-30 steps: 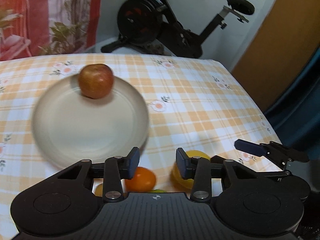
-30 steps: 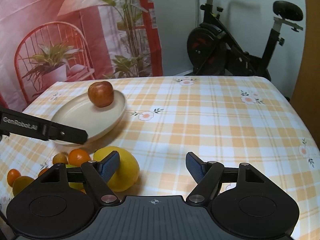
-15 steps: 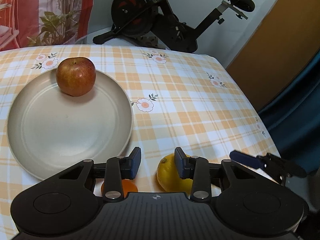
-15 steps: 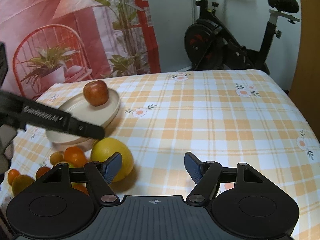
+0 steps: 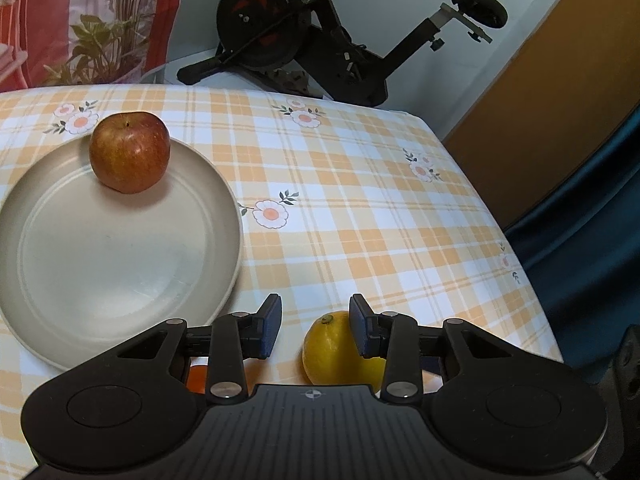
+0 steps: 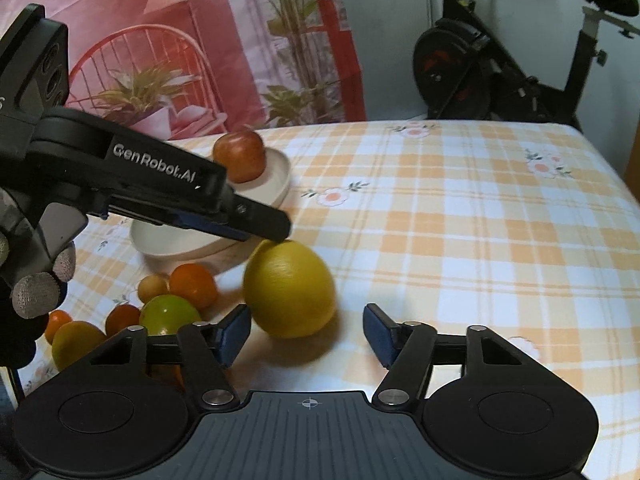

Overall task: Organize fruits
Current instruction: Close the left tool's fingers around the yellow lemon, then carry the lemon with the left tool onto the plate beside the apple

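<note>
Orange-checked tablecloth before an exercise bike; both claws, left and right, gape, right closing.

Red apple, beige plate, orange-checked tablecloth, yellow lemon

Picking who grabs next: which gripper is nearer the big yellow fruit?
Left. The left gripper sits right at the yellow fruit, at its top; the right gripper hangs open just short of it.

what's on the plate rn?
One red apple sits near the far rim of the plate; the rest looks bare. In the right wrist view the left gripper covers part of the plate.
</note>
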A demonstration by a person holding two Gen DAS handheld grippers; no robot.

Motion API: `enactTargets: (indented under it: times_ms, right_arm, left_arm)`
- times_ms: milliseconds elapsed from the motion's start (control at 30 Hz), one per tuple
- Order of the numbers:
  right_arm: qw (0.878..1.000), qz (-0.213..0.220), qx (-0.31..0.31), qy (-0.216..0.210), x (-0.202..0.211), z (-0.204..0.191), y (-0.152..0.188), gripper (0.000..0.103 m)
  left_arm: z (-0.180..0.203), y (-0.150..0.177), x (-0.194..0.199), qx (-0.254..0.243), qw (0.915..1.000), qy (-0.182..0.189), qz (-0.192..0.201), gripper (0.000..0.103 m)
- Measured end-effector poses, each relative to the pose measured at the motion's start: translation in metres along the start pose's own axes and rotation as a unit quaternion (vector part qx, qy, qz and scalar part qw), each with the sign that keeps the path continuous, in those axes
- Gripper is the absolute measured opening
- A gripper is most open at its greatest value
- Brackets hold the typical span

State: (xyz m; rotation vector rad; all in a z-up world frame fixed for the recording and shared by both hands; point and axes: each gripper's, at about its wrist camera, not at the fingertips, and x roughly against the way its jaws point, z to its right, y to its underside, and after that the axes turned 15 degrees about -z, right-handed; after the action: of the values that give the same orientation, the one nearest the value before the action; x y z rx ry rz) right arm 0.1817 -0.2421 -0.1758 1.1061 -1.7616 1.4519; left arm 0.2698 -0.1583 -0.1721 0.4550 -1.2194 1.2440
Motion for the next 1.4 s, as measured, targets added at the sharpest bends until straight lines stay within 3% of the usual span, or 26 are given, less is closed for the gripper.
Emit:
enactTargets:
  times_ms: [167,900,1400]
  right_arm:
    - [1.000,-0.003,-0.009,-0.019,-0.005,0.000,-0.001,0.048]
    - [0.998,0.000,-0.041,-0.041,-0.011,0.006,0.000,0.050]
    - [0.999,0.003,0.009,-0.046,-0.007,-0.025,-0.029,0.050]
  left_arm:
    - [0.003,0.000,-0.001,-0.006,1.0000,0.007,-0.003,0.040]
    - [0.005,0.003,-0.002,-0.010,0.9996,0.025,-0.004,0.039]
    - [-0.020,0.004,0.022,0.013,0.9992,0.030,0.024,0.040]
